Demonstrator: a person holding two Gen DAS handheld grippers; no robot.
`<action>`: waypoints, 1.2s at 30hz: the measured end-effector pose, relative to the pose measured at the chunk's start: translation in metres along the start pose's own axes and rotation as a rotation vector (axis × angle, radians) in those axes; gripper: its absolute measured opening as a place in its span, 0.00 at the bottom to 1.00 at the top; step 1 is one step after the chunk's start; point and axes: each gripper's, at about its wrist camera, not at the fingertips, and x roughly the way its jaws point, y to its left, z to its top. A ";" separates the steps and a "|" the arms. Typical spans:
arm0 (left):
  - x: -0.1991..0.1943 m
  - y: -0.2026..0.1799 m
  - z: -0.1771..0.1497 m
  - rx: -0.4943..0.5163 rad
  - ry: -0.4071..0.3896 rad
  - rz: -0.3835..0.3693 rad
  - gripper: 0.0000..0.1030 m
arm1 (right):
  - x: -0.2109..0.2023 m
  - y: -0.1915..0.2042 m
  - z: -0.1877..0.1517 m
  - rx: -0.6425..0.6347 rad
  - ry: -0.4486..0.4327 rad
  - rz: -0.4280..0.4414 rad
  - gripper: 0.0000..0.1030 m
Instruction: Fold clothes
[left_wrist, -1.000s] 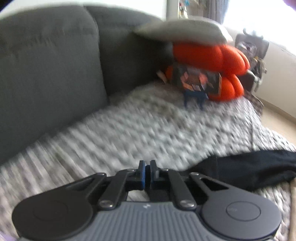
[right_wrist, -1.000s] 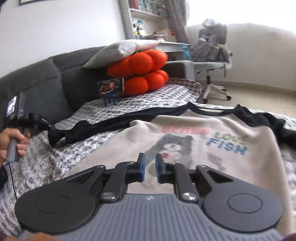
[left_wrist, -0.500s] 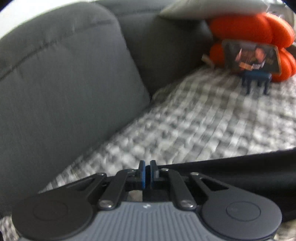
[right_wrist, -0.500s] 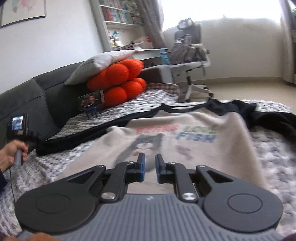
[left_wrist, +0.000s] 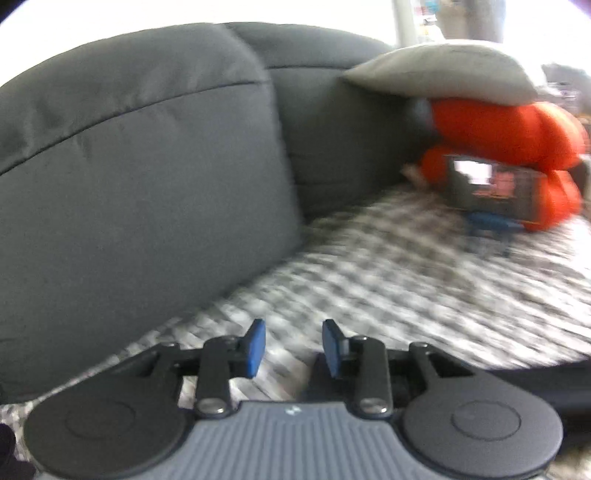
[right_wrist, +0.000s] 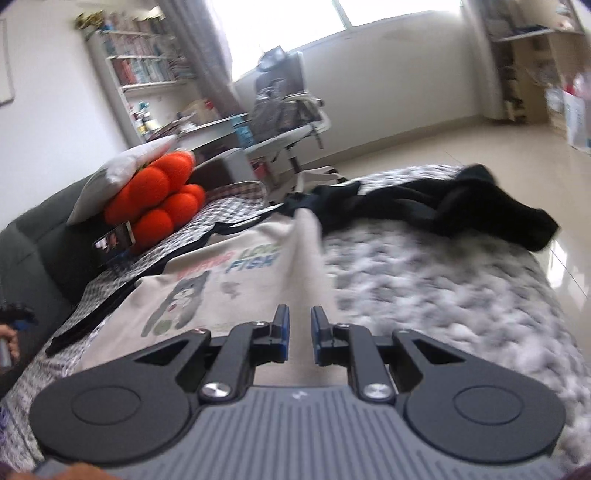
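A cream shirt (right_wrist: 229, 291) with black sleeves lies spread on a grey knitted blanket (right_wrist: 443, 291) over a dark sofa (left_wrist: 140, 184), printed side up. At the shirt's left, the left gripper (left_wrist: 291, 347) points toward the sofa back; its jaws are opening with nothing between them, only blanket beyond the blue pads, and the left sleeve (left_wrist: 546, 373) lies as a black strip just right of it. To do this step well, it seems best to lower the parted jaws over that sleeve's edge, pinch a single layer, and carry it flat across the shirt so no wrinkle is trapped. Over the shirt's near hem, the right gripper (right_wrist: 298, 334) hovers with a narrow gap and holds nothing; the shirt's right side edge runs away from it. The shirt's front shows a grey cat and coloured words, one reading FISH. Right of the shirt, the other black sleeve (right_wrist: 443, 206) lies bunched on the blanket near the bed's far edge and probably needs straightening before folding. Beyond the shirt's left sleeve, orange cushions (right_wrist: 155, 203) sit under a grey pillow (right_wrist: 122, 170)
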 end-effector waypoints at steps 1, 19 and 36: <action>-0.014 -0.007 -0.003 0.015 0.001 -0.066 0.33 | -0.001 -0.005 0.001 0.018 0.001 -0.012 0.17; -0.122 -0.246 -0.077 0.283 0.064 -0.726 0.44 | 0.061 -0.083 0.091 0.083 -0.072 -0.218 0.56; -0.105 -0.291 -0.094 0.284 0.076 -0.700 0.43 | 0.098 -0.075 0.128 -0.164 -0.136 -0.416 0.18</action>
